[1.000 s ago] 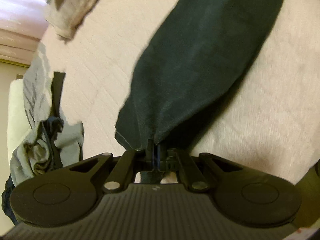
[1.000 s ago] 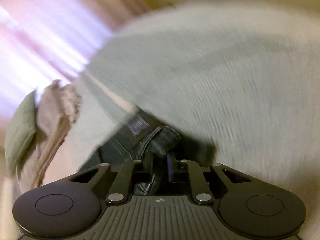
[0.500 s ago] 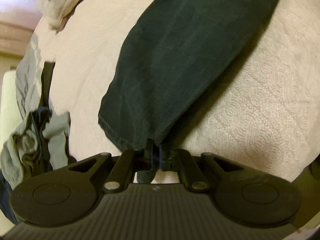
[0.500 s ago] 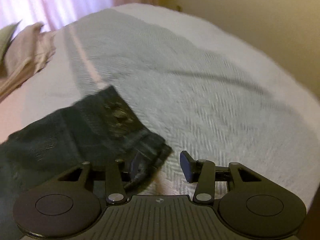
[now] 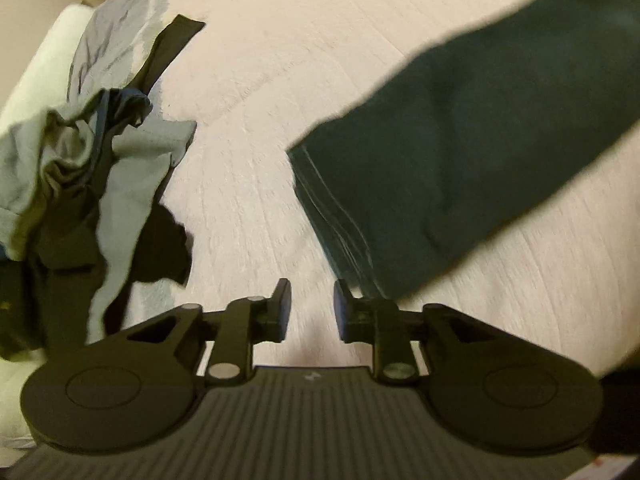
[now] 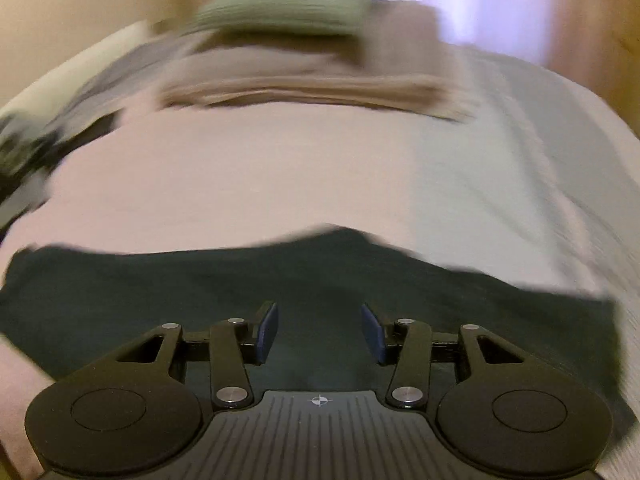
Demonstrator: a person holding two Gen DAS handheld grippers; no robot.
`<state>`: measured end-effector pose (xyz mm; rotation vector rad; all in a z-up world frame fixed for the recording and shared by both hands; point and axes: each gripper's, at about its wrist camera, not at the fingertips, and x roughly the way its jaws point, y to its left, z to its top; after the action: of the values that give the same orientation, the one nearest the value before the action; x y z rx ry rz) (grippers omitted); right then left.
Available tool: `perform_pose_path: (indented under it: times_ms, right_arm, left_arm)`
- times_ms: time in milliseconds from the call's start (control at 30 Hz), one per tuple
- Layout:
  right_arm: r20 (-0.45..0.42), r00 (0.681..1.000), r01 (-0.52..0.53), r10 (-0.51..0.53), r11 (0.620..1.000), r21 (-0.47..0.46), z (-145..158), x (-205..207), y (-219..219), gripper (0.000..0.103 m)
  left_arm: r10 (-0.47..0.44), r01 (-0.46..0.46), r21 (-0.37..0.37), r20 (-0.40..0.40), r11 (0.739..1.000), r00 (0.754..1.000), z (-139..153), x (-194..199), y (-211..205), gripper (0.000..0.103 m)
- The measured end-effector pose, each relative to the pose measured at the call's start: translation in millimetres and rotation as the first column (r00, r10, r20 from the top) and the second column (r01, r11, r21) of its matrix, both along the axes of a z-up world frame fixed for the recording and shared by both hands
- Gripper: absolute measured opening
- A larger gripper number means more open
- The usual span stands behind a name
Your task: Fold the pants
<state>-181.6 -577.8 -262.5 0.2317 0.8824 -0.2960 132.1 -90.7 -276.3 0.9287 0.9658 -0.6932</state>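
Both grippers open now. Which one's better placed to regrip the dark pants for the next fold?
Left, probably. The left gripper sits open just beside the hem end of the dark pants, an edge it can pinch. The right gripper hovers over mid-fabric, no edge between its fingers.

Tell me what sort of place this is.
Most likely a bedroom: the dark pants lie spread on a quilted bedspread, a green pillow sits at the far end by a curtained window, and loose clothes are heaped alongside.
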Motion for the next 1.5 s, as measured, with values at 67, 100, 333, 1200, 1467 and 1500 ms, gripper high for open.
perform_pose_path:
  times_ms: [67, 100, 333, 1200, 1467, 1500]
  right_arm:
    - [-0.009, 0.997, -0.079, 0.079, 0.997, -0.003, -5, 37, 35, 0.044]
    - [-0.02, 0.993, -0.114, 0.114, 0.993, -0.007, -8, 56, 55, 0.045]
    - [-0.156, 0.972, -0.188, 0.176, 0.98, -0.066, -56, 151, 160, 0.054]
    - [-0.254, 0.937, -0.242, 0.238, 0.97, 0.015, -90, 176, 274, 0.059]
    - [-0.26, 0.944, -0.189, 0.201, 0.979, 0.071, -93, 159, 297, 0.059]
    - [-0.263, 0.944, -0.185, 0.198, 0.98, 0.071, -94, 159, 299, 0.059]
  left_arm:
    - [0.021, -0.024, -0.076, -0.039, 0.997, 0.999, -4, 28, -1, 0.022]
    - [0.028, -0.036, -0.117, -0.071, 0.992, 0.997, -9, 45, -3, 0.025]
    - [-0.105, 0.016, -0.303, -0.279, 0.953, 0.955, -51, 122, -25, 0.028]
    - [-0.117, 0.021, -0.316, -0.285, 0.949, 0.951, -37, 148, 22, 0.019]
    - [-0.531, 0.492, -0.272, -0.094, 0.827, 0.842, -11, 14, 54, 0.032]
    - [-0.562, 0.531, -0.252, -0.065, 0.809, 0.825, -17, 0, 53, 0.032]
